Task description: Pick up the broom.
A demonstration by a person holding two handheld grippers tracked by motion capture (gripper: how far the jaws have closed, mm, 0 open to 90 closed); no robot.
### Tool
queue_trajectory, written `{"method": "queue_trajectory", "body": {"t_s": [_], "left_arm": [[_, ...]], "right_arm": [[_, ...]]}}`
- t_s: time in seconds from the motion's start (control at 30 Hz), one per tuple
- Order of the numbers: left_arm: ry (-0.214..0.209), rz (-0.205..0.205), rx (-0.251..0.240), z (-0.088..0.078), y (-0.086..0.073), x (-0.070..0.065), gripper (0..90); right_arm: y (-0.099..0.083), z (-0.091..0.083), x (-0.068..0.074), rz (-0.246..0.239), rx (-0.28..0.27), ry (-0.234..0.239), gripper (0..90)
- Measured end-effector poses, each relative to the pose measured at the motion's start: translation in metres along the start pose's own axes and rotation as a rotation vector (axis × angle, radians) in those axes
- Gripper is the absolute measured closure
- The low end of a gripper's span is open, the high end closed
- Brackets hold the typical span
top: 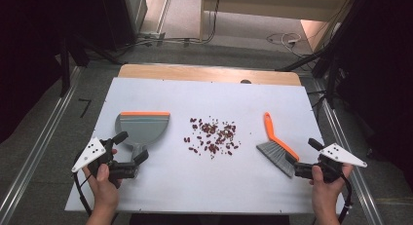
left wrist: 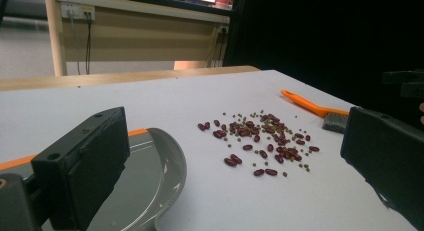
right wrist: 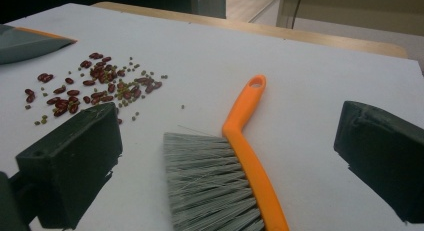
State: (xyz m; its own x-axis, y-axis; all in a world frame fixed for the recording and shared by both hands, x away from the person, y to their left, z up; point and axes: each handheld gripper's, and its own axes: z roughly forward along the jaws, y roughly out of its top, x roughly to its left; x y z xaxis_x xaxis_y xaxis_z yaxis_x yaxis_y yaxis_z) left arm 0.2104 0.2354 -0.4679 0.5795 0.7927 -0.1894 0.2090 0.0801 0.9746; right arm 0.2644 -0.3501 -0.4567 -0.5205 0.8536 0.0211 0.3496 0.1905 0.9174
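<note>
A grey dustpan [top: 143, 127] with an orange lip lies on the left of the white board [top: 204, 183]. Its handle points toward my left gripper [top: 131, 147], which is open with the handle between its jaws and no pad touching it. Red beans and small green ones [top: 212, 135] are scattered mid-board. On the right lies a brush [top: 277, 147] with an orange handle and grey bristles. My right gripper [top: 306, 157] is open just behind the bristle end. In the right gripper view the brush [right wrist: 240, 121] lies between the spread jaws, untouched. The left gripper view shows the dustpan [left wrist: 150, 181], beans [left wrist: 260, 141] and brush [left wrist: 320, 108].
The board rests on a wooden table [top: 209, 73] whose far edge shows beyond it. Metal rails [top: 34, 152] run along both sides on the floor, with cables [top: 285, 39] and dark stands behind. Bare board lies between the beans and the near edge.
</note>
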Motion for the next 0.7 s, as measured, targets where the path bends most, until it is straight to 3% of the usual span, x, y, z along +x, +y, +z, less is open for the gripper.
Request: {"method": "queue_trajectory", "body": {"t_s": [0.3,0.5,0.7], "left_arm": [[-0.008,0.021,0.012,0.001,0.001,-0.005,0.5],[-0.011,0.033,0.015,0.003,0.002,-0.009,0.4],[-0.018,0.043,0.011,0.004,0.003,-0.012,0.4]], "right_arm": [[0.007,0.003,0.005,0.000,0.003,0.010,0.0],[0.024,0.005,0.008,0.010,-0.004,0.018,0.0],[0.043,0.020,0.007,-0.016,0.067,0.002,0.0]]}}
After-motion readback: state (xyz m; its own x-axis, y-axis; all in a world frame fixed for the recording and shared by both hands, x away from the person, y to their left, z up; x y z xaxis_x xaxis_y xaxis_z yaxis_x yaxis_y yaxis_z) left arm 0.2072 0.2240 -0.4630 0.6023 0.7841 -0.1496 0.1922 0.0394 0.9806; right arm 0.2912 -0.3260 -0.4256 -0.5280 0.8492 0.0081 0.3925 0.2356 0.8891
